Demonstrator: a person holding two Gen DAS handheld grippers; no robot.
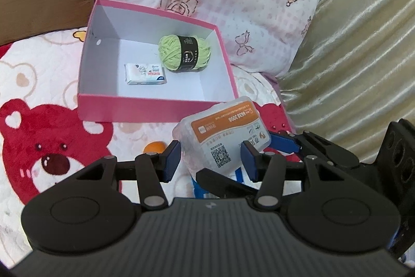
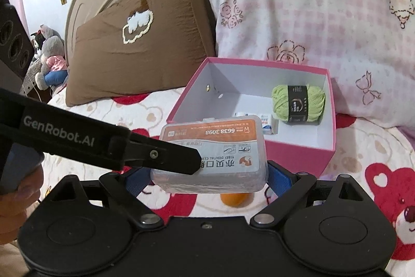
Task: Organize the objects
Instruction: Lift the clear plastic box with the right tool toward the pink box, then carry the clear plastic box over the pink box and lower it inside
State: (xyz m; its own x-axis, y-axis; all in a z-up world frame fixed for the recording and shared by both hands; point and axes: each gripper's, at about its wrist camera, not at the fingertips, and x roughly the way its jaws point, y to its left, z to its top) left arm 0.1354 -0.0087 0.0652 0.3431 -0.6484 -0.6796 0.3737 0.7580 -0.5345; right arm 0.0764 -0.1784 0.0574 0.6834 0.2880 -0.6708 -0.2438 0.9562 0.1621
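Lowest in the right wrist view, we see the right gripper (image 2: 208,179) clamped on a clear plastic case (image 2: 211,155) with an orange-and-white label, its blue pads (image 2: 281,179) pressing the case's two ends. The case is held off the bed, just in front of the box. The black finger of the left gripper (image 2: 166,156) crosses from the left edge and lies over the case's lid.

In the left wrist view, we see the same case (image 1: 220,136) at centre, tilted, between the left gripper's (image 1: 211,160) pads (image 1: 171,160). Both pads appear to touch its near sides, so we read this gripper as also gripping the case, though the contact is partly hidden.

Below the case, a small orange object (image 2: 233,199) rests on the bear-print blanket (image 1: 52,147).

Farther up the frame stands an open pink box (image 1: 155,108) with a white interior. Inside it we see a green yarn ball (image 1: 184,52) toward the right and a white tissue packet (image 1: 145,73) just beside it, lower left.

Behind the box lie a pink checked pillow (image 2: 311,17) and a brown cushion (image 2: 142,43); stuffed toys (image 2: 49,56) sit at the far left.
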